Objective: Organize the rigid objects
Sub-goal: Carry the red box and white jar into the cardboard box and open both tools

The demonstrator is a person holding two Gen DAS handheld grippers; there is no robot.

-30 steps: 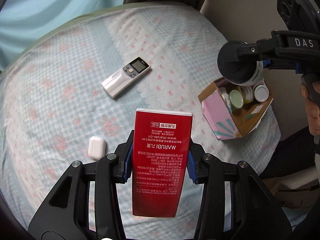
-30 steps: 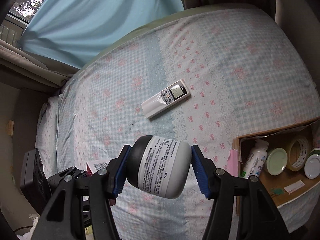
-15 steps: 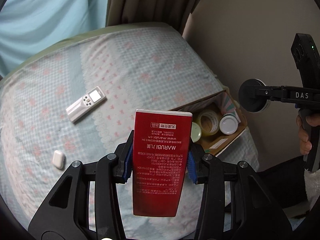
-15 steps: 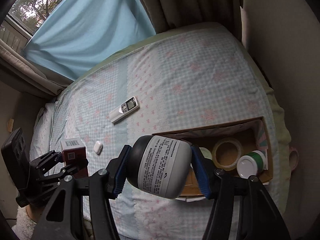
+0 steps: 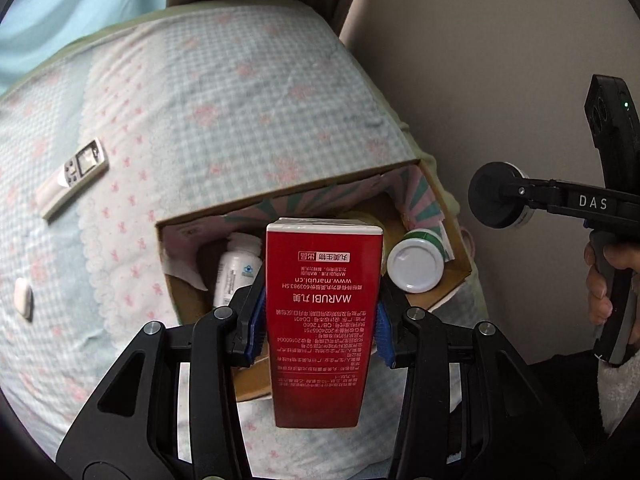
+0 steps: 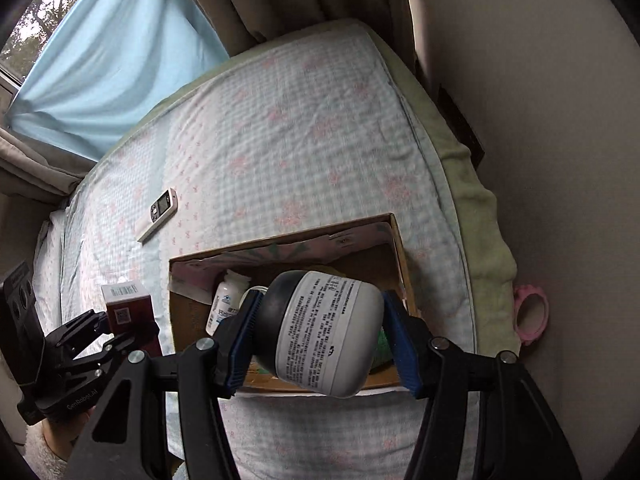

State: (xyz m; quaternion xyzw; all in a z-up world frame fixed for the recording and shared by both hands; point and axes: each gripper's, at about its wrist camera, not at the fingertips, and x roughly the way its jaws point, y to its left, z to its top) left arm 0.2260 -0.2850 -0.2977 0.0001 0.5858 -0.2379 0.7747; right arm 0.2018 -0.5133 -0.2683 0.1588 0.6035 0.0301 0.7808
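Red rectangular carton (image 5: 323,312): clamped in left gripper (image 5: 320,322), jaws tight on its sides, above open cardboard box (image 5: 460,256).
White-labelled black jar (image 6: 320,330): gripped by right gripper (image 6: 320,338), over same box.
White remote (image 5: 72,176): far left on bed.

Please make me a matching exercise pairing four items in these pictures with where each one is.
Items:
1. red printed carton
2. grey-and-black round jar
3. white remote control
4. white-lidded jar

Places:
A. inside the cardboard box
B. in the right hand-held gripper
C. lying on the checked bedspread
D. in the left hand-held gripper

Pairs: 1-D, 2-B, 3-C, 4-A
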